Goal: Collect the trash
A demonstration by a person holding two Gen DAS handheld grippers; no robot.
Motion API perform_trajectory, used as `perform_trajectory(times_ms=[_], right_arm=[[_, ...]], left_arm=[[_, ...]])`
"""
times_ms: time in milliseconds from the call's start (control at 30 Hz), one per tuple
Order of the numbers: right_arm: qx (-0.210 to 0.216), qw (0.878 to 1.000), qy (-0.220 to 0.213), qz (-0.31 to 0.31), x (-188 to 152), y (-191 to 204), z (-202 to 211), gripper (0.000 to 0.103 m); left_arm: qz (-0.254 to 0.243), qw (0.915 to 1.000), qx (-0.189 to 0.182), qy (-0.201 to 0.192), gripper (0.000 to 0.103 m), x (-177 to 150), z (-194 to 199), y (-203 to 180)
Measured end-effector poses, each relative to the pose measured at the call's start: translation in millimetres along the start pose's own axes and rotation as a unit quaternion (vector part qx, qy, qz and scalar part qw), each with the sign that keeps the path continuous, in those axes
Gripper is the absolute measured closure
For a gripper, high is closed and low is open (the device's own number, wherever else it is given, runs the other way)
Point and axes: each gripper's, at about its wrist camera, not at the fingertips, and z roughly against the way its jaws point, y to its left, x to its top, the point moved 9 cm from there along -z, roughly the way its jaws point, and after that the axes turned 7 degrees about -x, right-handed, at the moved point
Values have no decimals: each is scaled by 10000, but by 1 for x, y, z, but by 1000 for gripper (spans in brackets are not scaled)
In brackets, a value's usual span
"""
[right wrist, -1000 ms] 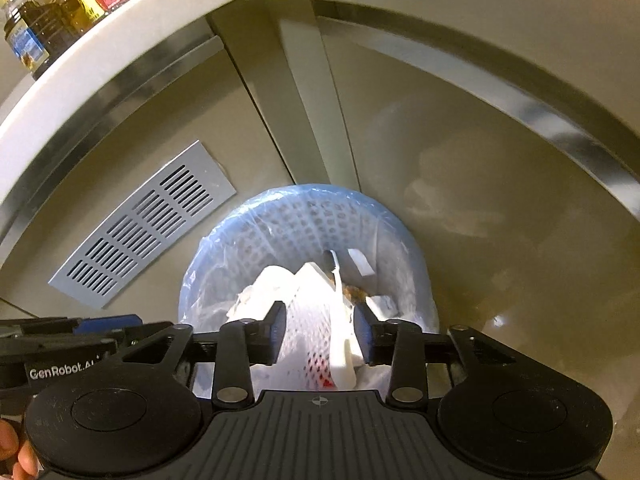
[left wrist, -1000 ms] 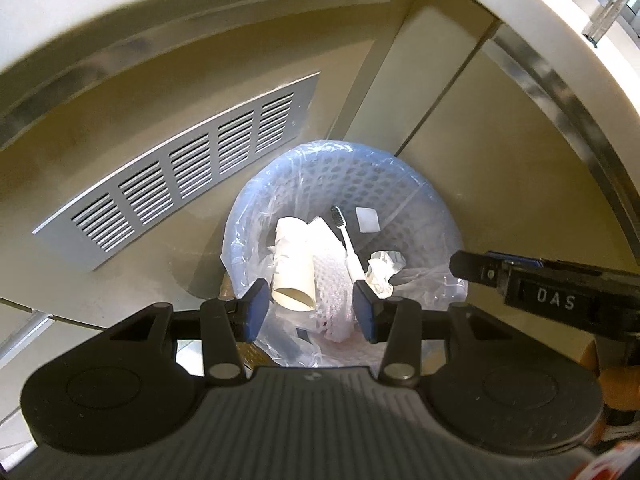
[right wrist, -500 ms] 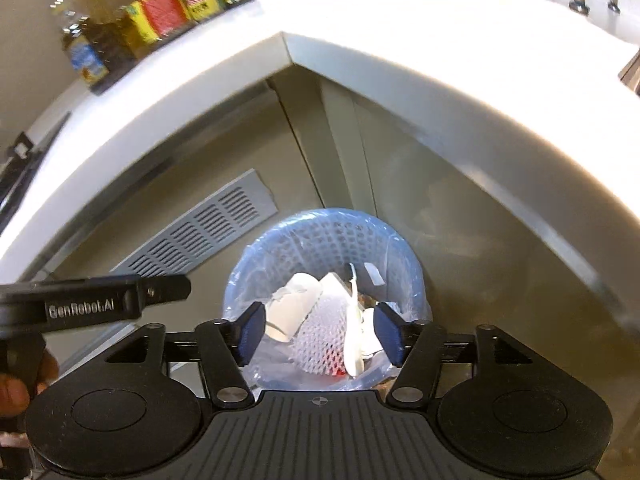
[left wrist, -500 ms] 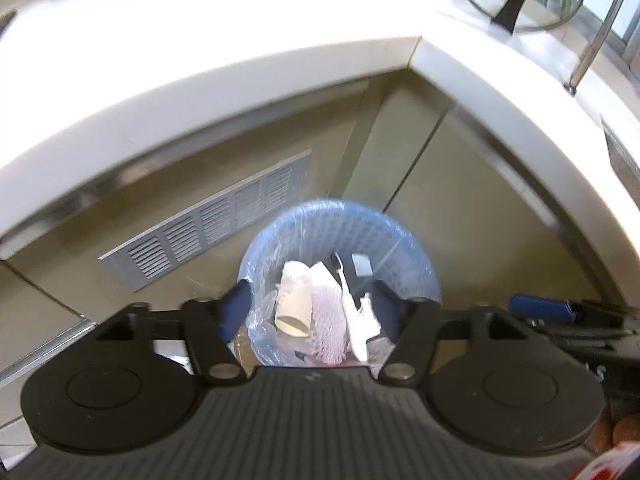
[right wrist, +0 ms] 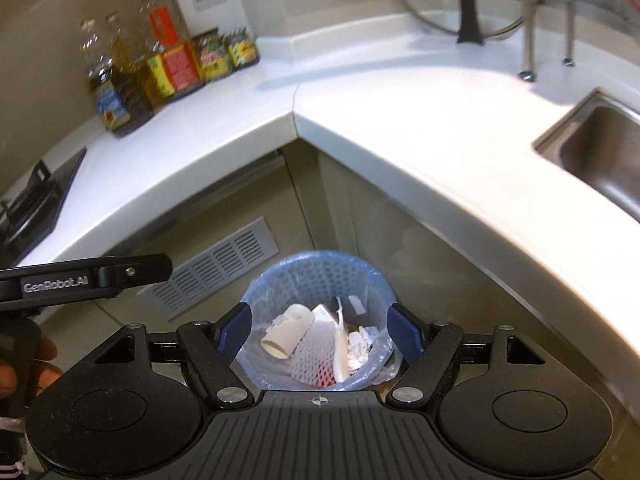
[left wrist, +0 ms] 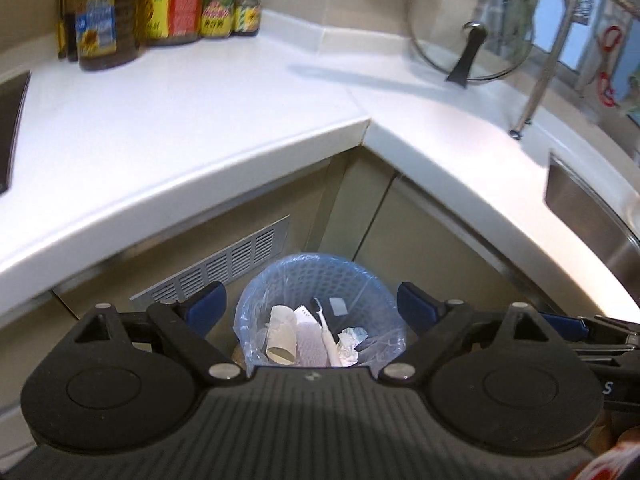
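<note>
Left gripper (left wrist: 311, 307): jaws spread wide, nothing between them, held above the bin (left wrist: 320, 276), which shows at 6 o'clock in its view. Right gripper (right wrist: 319, 330): jaws likewise wide and empty, over the same bin (right wrist: 316, 270); the left gripper's finger crosses this view at 9 o'clock. Bin: blue mesh basket with a clear liner, standing on the floor in the inside corner of the cabinets, below the white counter (left wrist: 180, 120). Contents: cardboard tube (left wrist: 282, 334) at the bin's 8 o'clock, white foam net (left wrist: 310, 346) at centre, white toothbrush (left wrist: 323, 330) lying across it head toward 12 o'clock, crumpled paper (left wrist: 351, 344) at 4 o'clock, small white scrap (left wrist: 338, 306) on the wall at 1 o'clock. Vent grille (left wrist: 224, 266) on the cabinet face at the bin's 10 o'clock. Counter: oil bottles and jars (left wrist: 160, 12) at 11 o'clock, glass lid (left wrist: 472, 24) propped upright at 1 o'clock, steel sink (right wrist: 600, 156) at 3 o'clock, dark cooktop (right wrist: 36, 200) at 9 o'clock.
</note>
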Motion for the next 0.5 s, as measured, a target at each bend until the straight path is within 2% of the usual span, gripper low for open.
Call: perform_trajectory(times_ms=[333,500], right_arm=[[-527,9962,-438,-535,-25,38,70,26],[-617,9955,-496,-521,-31,49,89,25]], left_arm=[[-384,9988,-291,24,11,-12,60,8],[-502,9981,-339,-116,11,-13,87,9]])
